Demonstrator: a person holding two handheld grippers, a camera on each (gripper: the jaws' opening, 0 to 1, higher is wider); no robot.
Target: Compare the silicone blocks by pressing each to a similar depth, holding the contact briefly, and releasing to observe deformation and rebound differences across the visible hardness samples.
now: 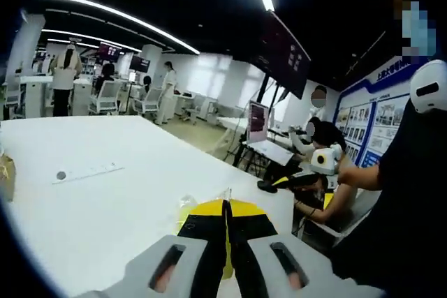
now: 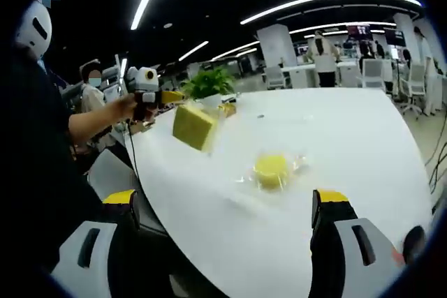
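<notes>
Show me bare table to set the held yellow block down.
Bare white table lies right of the round wrapped block, toward the far edge, and between it and the right gripper. Crowded at the corner by the plant, where the yellow block hangs.

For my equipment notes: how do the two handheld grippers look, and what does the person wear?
The left gripper has light grey jaws with black inner faces and yellow tips. The right gripper has the same grey bodies, black sides and yellow tips. The person's sleeve is dark.
</notes>
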